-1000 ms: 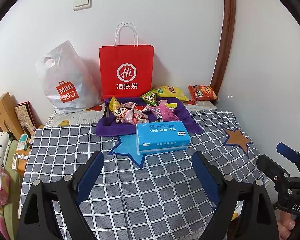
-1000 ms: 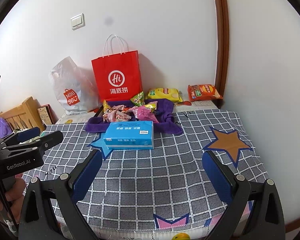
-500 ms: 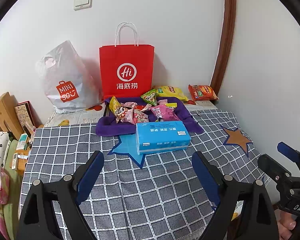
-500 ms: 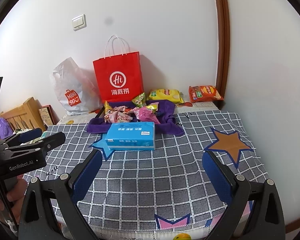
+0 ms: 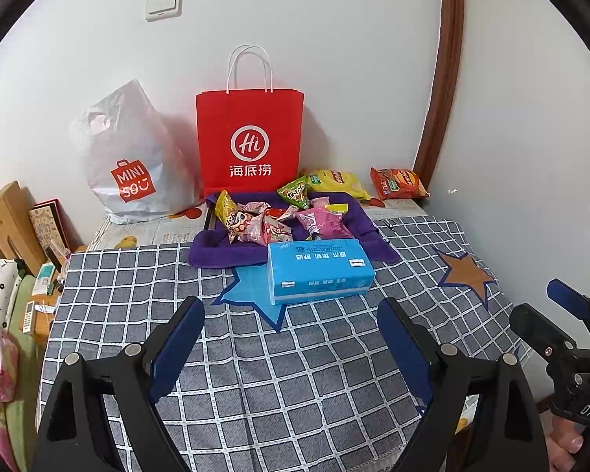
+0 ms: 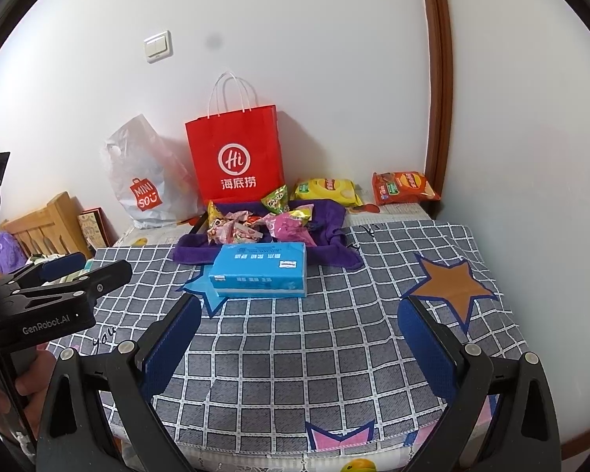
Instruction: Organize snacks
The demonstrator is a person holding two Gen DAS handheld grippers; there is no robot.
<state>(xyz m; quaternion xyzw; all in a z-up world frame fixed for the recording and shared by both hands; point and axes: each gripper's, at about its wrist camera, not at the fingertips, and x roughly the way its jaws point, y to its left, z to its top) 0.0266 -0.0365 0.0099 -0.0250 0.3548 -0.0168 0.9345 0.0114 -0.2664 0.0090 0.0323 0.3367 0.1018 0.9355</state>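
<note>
Snacks (image 5: 279,218) lie heaped on a purple cloth (image 5: 224,251) at the far side of my table, just in front of the red paper bag (image 5: 249,137); a yellow chip bag (image 5: 336,183) and an orange chip bag (image 5: 399,183) sit apart from the heap, further right by the wall; a blue tissue pack (image 5: 318,271) lies touching the cloth's near edge, between me and the pile; my left gripper (image 5: 291,346) hangs over the checked tablecloth (image 5: 287,385) with its jaws wide apart and nothing in them; my right gripper (image 6: 299,346) is likewise spread and empty, well short of the pile. Whether this heap is sorted or waiting to be sorted I cannot tell from how it lies; it would fit either. If I do reach in, I judge it wise to pass over or round the tissue pack without nudging it, to take one packet at a time by a crimped edge, and to close gently, since the small wrappers look slippery and the chip bags would crush; the cloth could drag along if I catch it.
</note>
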